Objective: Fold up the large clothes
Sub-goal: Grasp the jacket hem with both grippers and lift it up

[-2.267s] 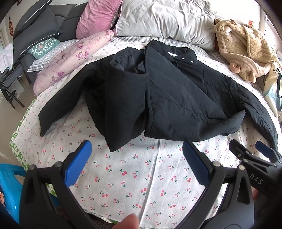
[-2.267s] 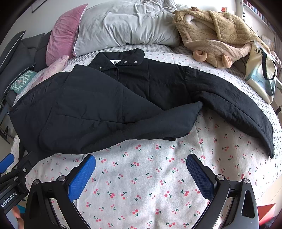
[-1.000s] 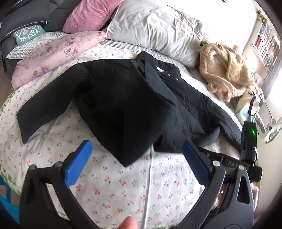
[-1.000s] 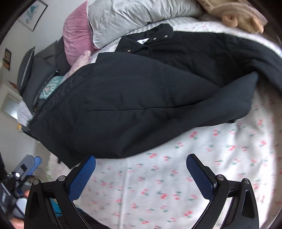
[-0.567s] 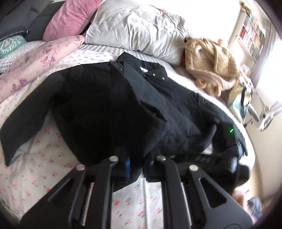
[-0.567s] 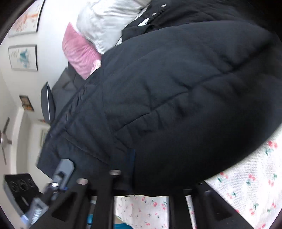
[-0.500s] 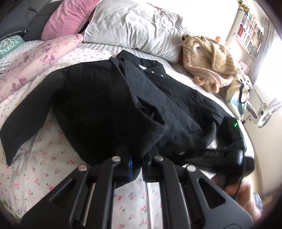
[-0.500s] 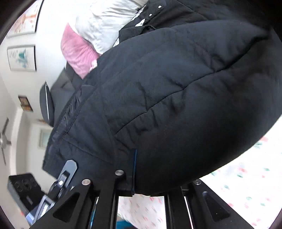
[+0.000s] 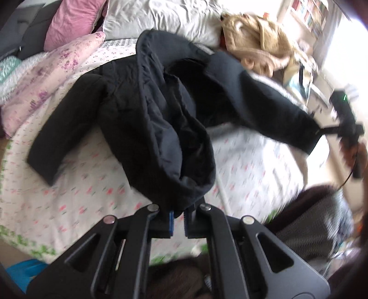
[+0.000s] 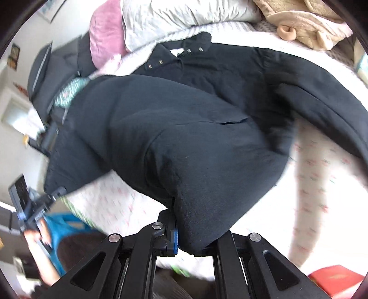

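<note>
A large black padded jacket (image 9: 142, 110) lies on the cherry-print bed sheet (image 9: 76, 184). My left gripper (image 9: 177, 224) is shut on the jacket's bottom hem and holds it lifted off the bed. My right gripper (image 10: 184, 239) is shut on another bottom corner of the jacket (image 10: 195, 149), which bulges up in front of the camera. The right gripper also shows far right in the left wrist view (image 9: 326, 131), holding the stretched hem. The collar with snaps (image 10: 184, 53) lies toward the pillows. One sleeve (image 9: 66, 128) lies flat at left.
A grey pillow (image 9: 165, 18), pink pillow (image 9: 71, 20) and floral pink bolster (image 9: 41, 78) lie at the head of the bed. A beige fleece garment (image 9: 255, 46) sits at the back right. A blue bin (image 10: 66, 230) stands beside the bed.
Both grippers, shut on the jacket's hem, have lifted it and pulled apart. The right gripper has swung far to the right, stretching the hem. The views are motion-blurred.
</note>
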A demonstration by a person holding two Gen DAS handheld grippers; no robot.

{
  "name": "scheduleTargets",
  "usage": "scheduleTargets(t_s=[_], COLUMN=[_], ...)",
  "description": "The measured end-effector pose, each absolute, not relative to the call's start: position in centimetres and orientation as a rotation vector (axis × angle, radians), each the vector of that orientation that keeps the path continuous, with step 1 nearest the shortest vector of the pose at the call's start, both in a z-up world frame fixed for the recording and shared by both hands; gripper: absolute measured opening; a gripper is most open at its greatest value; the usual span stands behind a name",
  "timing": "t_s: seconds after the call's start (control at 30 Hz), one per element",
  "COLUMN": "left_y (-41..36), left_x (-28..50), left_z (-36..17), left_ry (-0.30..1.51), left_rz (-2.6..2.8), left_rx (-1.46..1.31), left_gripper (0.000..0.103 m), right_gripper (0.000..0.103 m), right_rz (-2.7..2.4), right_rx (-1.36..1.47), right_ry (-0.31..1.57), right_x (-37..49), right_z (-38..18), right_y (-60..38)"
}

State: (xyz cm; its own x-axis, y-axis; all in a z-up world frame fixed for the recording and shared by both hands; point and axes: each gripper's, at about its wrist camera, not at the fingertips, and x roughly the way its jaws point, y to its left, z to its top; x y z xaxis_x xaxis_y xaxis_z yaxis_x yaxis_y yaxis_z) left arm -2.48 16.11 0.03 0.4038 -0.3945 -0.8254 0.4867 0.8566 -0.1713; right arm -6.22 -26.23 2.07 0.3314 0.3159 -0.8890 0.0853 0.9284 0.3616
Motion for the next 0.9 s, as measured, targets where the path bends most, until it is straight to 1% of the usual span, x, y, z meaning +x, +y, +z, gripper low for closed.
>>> scheduleTargets(t_s=[0.1, 0.13, 0.2, 0.23, 0.27, 0.33, 0.37, 0.47, 0.5, 0.53, 0.57, 0.6, 0.73, 0.9], left_y=[17.8, 18.4, 19.5, 20.2, 20.6, 21.4, 21.7, 22.6, 22.9, 23.2, 23.6, 23.8, 23.0, 22.1], left_x=[-3.9, -4.2, -4.7, -5.1, -5.4, -6.0, -6.1, -5.5, -5.1, -4.6, -4.2, -3.5, -1.4, 2.4], left_z=[-0.6, -0.9, -1.6, -1.9, -2.0, -1.5, -1.2, -0.6, -0.5, -0.4, -0.4, -0.7, -3.4, -10.3], left_ry=[1.052, 1.078, 1.136, 1.175, 1.19, 1.17, 1.161, 1.157, 1.154, 1.151, 1.147, 1.147, 1.216, 1.453], left_rz=[-0.513, -0.503, -0.493, -0.491, -0.495, -0.516, -0.53, -0.552, -0.55, -0.548, -0.537, -0.518, -0.443, -0.302], left_rx=[0.156, 0.165, 0.155, 0.141, 0.127, 0.091, 0.071, -0.015, -0.05, -0.08, -0.106, -0.125, -0.161, -0.228], left_gripper=[0.008, 0.01, 0.023, 0.041, 0.059, 0.074, 0.076, 0.076, 0.077, 0.078, 0.08, 0.081, 0.082, 0.081], right_gripper=[0.008, 0.009, 0.01, 0.012, 0.013, 0.014, 0.015, 0.023, 0.035, 0.059, 0.071, 0.079, 0.079, 0.079], right_rz=[0.176, 0.172, 0.139, 0.127, 0.12, 0.115, 0.112, 0.135, 0.142, 0.146, 0.146, 0.141, 0.143, 0.114], right_rx=[0.354, 0.347, 0.333, 0.322, 0.302, 0.25, 0.24, 0.27, 0.291, 0.324, 0.347, 0.364, 0.421, 0.479], right_ry=[1.319, 1.335, 1.395, 1.423, 1.446, 1.483, 1.49, 1.468, 1.462, 1.452, 1.444, 1.427, 1.39, 1.361], right_x=[-8.7, -9.3, -11.0, -11.3, -11.9, -13.0, -13.2, -13.3, -12.7, -12.6, -12.6, -12.6, -13.0, -12.4], right_z=[1.7, 0.9, -0.1, -0.8, -1.2, -1.9, -1.6, -1.6, -1.8, -1.8, -1.8, -1.6, -1.2, -2.8], right_y=[-28.5, -29.0, -30.7, -31.3, -31.5, -31.6, -31.7, -32.0, -32.1, -32.4, -32.6, -33.0, -34.2, -35.2])
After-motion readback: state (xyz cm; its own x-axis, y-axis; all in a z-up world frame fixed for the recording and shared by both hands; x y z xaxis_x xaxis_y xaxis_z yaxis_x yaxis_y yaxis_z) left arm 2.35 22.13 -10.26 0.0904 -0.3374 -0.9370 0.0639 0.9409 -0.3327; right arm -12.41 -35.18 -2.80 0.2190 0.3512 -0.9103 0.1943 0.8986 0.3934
